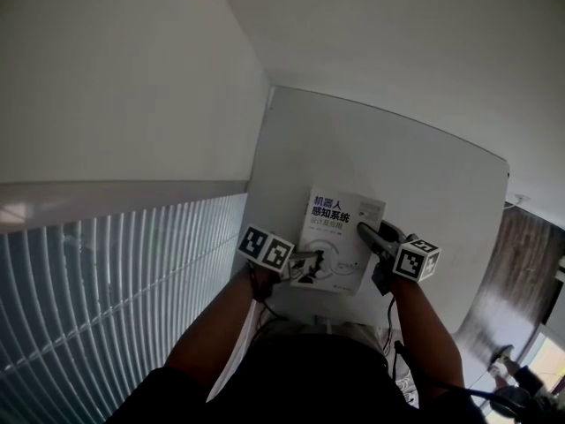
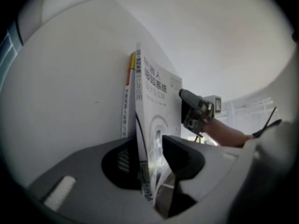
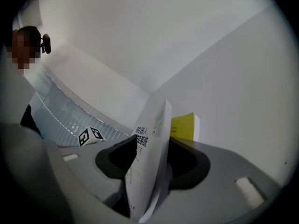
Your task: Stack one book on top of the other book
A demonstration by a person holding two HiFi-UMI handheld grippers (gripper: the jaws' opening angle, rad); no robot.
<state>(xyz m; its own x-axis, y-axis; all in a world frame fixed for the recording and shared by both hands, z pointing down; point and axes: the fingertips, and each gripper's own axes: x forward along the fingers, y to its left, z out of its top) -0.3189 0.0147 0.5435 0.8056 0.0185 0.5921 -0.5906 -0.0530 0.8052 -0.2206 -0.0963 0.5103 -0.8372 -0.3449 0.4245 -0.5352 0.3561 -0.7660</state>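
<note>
- Now, your left tongs stand slightly spread around the near left edge of the white book, and the pads do not press on it.
- Your right tongs are spread wider, with the same book's right edge loose between them.
- That white book lies on top of the yellow book, toward the near end of the white table.
</note>
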